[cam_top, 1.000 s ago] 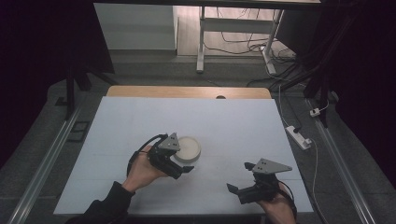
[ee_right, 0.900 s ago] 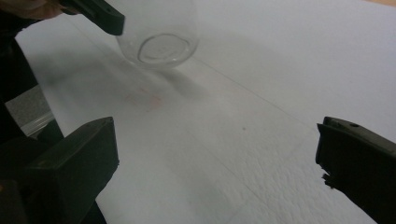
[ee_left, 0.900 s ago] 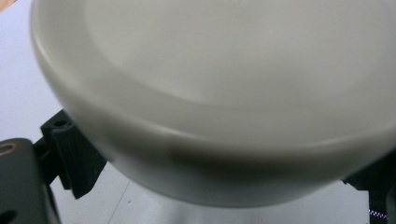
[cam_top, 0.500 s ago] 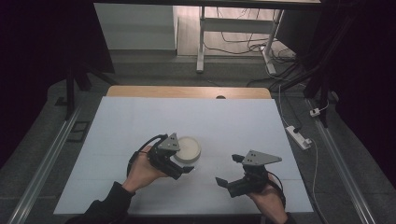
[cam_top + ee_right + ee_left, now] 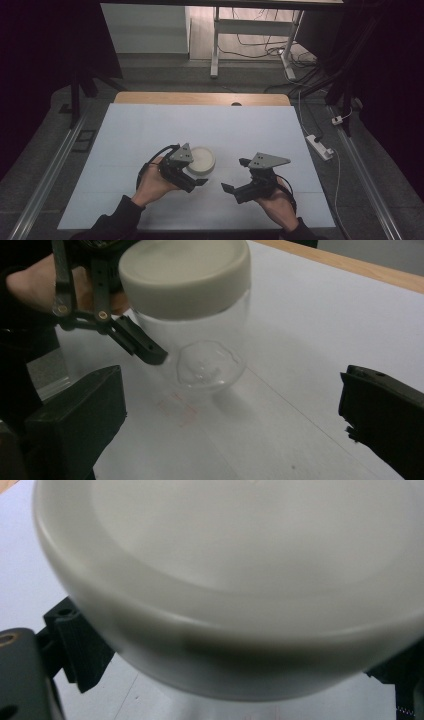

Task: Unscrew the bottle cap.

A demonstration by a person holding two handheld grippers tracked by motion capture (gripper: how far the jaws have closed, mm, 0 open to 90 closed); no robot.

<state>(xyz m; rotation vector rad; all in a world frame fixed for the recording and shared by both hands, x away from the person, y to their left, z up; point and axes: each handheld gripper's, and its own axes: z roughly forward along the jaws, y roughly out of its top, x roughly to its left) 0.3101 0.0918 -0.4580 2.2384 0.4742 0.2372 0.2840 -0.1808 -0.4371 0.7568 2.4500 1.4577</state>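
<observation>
Two grippers converge near the table's (image 5: 150, 125) centre: the left gripper (image 5: 192, 181) clamps the lidded jar (image 5: 200, 161) while the right gripper (image 5: 231, 190), jaws wide, has slid in from 4 o'clock toward it.

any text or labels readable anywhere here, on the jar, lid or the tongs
None can be read.
Jar: clear, no label.
Lid: plain cream, no print.
Left tongs and right tongs: black, no marking to be read.
Table: faint reddish smudges near the jar's base, too blurred to tell whether they are writing.
</observation>
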